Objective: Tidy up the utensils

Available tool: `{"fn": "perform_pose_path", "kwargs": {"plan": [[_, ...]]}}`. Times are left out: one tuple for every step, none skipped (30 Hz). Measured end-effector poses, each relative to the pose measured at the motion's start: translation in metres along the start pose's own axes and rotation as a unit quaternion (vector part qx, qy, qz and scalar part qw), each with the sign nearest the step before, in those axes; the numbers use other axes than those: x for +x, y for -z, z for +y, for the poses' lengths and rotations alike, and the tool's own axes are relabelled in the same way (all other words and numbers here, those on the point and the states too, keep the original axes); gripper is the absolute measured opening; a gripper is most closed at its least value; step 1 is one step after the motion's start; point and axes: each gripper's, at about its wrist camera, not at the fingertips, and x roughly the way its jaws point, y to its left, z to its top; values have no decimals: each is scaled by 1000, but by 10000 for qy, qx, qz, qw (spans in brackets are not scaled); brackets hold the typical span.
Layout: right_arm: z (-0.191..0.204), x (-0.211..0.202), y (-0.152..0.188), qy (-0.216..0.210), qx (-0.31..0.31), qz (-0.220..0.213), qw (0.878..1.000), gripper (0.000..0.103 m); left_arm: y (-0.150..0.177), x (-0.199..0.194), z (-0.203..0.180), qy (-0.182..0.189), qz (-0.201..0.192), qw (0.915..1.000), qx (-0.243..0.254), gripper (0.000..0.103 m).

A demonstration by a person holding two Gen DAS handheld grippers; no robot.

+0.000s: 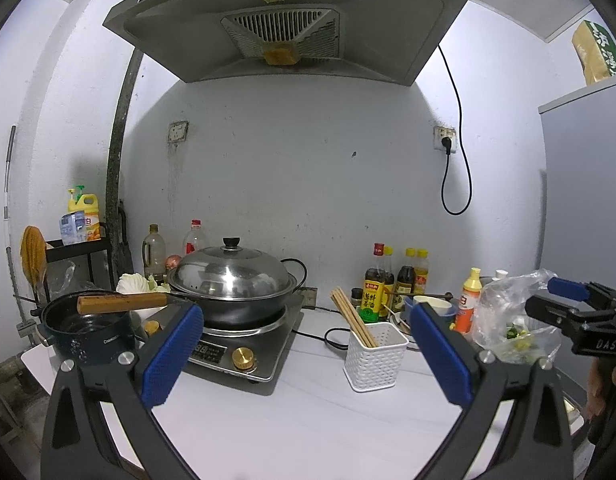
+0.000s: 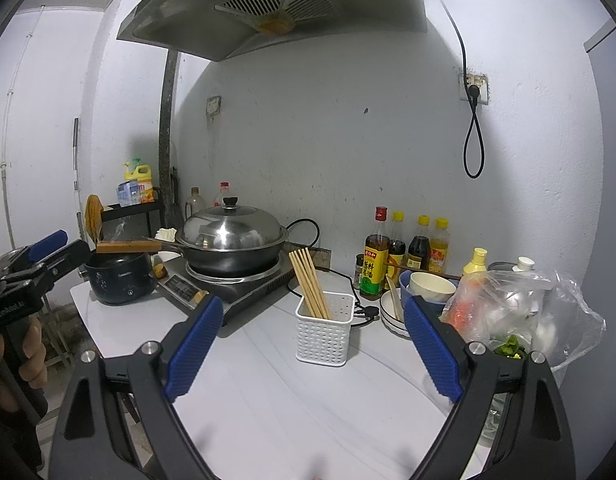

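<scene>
A white perforated utensil holder stands on the white counter. Several wooden chopsticks lean in it, tips tilted left. My left gripper is open and empty, held back from the holder over the counter. My right gripper is open and empty, also short of the holder. Each gripper shows at the edge of the other's view: the right one, the left one. A spoon lies in stacked bowls right of the holder.
A lidded wok sits on an induction cooker at left. A dark pot stands beside it. Sauce bottles line the wall. A plastic bag with vegetables lies at right. A range hood hangs above.
</scene>
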Motion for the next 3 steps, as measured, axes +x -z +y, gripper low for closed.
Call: {"fn": "perform_pose_path", "kwargs": {"plan": [[0, 1, 0, 0, -1, 1, 10000, 91, 0, 1, 0, -7, 9, 10000, -1, 103], [0, 2, -1, 3, -1, 6, 10000, 91, -1, 2, 0, -9, 12, 10000, -1, 103], [0, 2, 0, 10, 2, 9, 10000, 91, -1, 4, 1, -20, 15, 10000, -3, 103]]}}
